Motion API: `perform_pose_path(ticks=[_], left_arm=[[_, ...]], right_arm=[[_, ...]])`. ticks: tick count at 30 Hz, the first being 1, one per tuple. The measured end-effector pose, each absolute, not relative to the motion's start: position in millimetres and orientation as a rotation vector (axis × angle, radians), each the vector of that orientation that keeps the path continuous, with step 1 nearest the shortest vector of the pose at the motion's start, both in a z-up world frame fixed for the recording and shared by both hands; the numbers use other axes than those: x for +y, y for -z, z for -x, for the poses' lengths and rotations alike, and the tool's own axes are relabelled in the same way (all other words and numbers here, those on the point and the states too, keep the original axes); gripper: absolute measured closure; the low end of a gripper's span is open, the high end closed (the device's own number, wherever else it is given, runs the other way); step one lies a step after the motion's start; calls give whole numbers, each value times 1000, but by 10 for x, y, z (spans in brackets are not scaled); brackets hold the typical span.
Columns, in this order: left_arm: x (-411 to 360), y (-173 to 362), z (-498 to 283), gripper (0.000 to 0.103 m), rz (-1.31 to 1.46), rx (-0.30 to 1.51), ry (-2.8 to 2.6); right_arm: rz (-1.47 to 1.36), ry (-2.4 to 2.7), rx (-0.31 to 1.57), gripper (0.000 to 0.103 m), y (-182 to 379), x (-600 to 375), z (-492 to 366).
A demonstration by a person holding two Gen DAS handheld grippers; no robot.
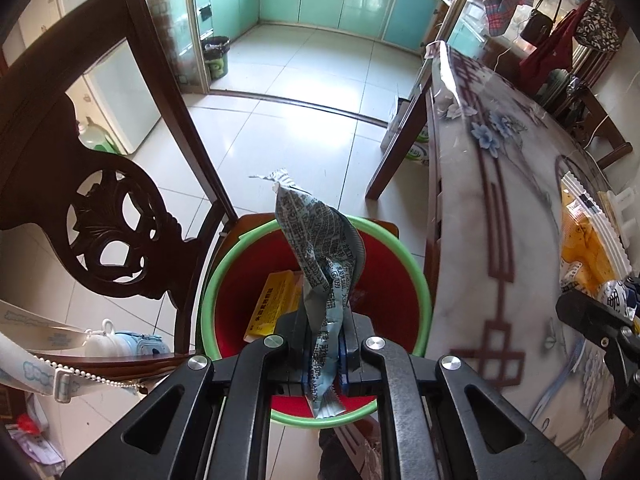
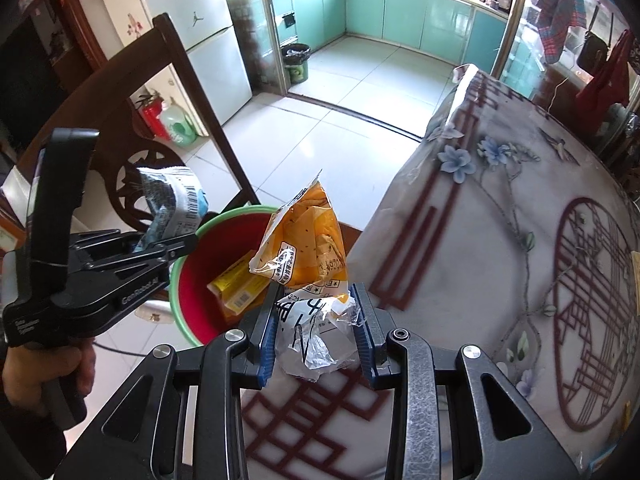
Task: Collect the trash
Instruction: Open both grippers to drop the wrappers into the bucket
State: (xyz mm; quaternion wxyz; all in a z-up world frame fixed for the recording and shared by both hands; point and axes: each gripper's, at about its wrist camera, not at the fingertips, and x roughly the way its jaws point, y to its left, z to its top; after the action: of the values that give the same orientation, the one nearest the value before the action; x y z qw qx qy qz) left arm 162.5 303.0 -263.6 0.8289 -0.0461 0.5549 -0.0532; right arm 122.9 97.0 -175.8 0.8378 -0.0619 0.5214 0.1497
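Observation:
My left gripper (image 1: 326, 330) is shut on a crumpled grey-blue printed wrapper (image 1: 316, 240) that stands up from its jaws, directly above a red bucket with a green rim (image 1: 420, 280). A yellow box (image 1: 274, 304) lies inside the bucket. In the right wrist view my right gripper (image 2: 316, 320) is shut on an orange and white plastic snack bag (image 2: 304, 248), held over the table's edge just right of the bucket (image 2: 188, 296). The left gripper (image 2: 176, 246) with its wrapper (image 2: 176, 200) shows at the left there, held by a hand (image 2: 48, 372).
The bucket sits on the seat of a dark carved wooden chair (image 1: 104, 208). A table with a flowered marbled cover (image 2: 500, 240) fills the right side. Beyond lie a tiled floor (image 1: 296, 92), a black bin (image 1: 216, 58) and turquoise kitchen cabinets (image 1: 340, 0).

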Motion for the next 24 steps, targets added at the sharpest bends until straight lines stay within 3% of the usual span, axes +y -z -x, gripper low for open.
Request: perform_pose_path(ticks=[24], left_arm=[[3193,2968,-1796,95,106,1268,91]], right_arm=[[145,-384,1154,71,1945,1301,-1373]])
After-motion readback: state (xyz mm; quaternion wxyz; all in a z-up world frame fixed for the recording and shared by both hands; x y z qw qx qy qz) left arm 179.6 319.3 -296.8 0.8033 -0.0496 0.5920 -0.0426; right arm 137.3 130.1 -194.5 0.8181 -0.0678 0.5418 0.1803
